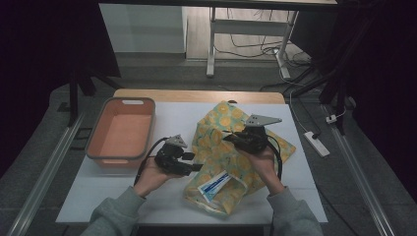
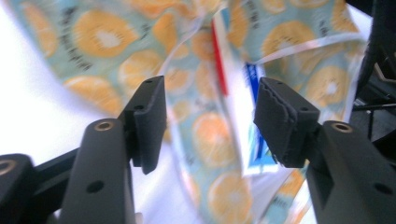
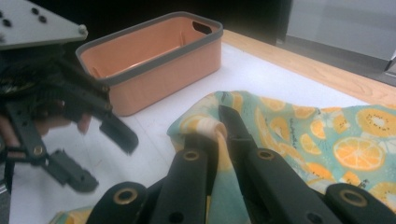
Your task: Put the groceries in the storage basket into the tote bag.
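A cloth bag (image 1: 221, 142) printed with orange slices lies on the white table (image 1: 98, 191). A white, blue and red box (image 1: 214, 185) sticks out of its open mouth near the front edge. My left gripper (image 1: 194, 162) is open beside the bag; in the left gripper view the gripper (image 2: 210, 121) has the bag (image 2: 93, 37) and the box (image 2: 243, 102) just ahead of its jaws. My right gripper (image 1: 228, 138) is shut on the bag's upper edge, where a pale rolled hem (image 3: 208, 126) shows between its jaws (image 3: 217, 123).
An empty orange basin (image 1: 115, 161) with a grey rim stands at the table's left, seen also in the right gripper view as the basin (image 3: 173, 79) beyond the open left gripper (image 3: 107, 161). Desk legs and cables lie on the floor behind.
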The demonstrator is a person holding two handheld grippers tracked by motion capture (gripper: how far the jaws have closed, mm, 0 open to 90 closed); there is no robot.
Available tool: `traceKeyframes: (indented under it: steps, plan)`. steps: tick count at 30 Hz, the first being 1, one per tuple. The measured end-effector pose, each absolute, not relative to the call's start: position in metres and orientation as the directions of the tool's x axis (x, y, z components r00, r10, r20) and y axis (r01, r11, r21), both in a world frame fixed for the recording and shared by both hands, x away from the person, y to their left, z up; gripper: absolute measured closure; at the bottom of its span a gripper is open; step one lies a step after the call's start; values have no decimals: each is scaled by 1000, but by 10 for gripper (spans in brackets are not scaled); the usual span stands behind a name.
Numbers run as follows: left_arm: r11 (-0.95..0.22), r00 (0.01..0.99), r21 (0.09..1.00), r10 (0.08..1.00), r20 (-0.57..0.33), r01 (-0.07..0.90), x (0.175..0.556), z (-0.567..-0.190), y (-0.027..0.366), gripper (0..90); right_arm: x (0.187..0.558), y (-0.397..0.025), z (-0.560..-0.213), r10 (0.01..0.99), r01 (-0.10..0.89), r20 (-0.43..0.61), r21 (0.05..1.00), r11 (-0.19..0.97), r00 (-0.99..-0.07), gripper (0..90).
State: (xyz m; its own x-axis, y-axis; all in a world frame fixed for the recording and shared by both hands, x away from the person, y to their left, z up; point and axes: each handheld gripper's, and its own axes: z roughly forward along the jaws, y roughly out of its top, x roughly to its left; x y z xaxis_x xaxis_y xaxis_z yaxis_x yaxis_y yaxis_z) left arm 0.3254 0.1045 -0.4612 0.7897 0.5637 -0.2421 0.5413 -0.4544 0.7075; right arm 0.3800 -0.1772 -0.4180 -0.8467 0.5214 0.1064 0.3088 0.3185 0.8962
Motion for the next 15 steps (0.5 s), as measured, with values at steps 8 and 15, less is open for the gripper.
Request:
traceKeyframes:
  steps: [8, 15]
  plan:
    - [-411, 757, 703, 592, -277, 580, 332, -467, 135, 428, 370, -181, -420, 513, 313, 106, 888, 337, -852, 883]
    - [-437, 765, 695, 589, -259, 572, 334, -469, 131, 426, 361, -178, -429, 487, 321, 115, 874, 365, -866, 882]
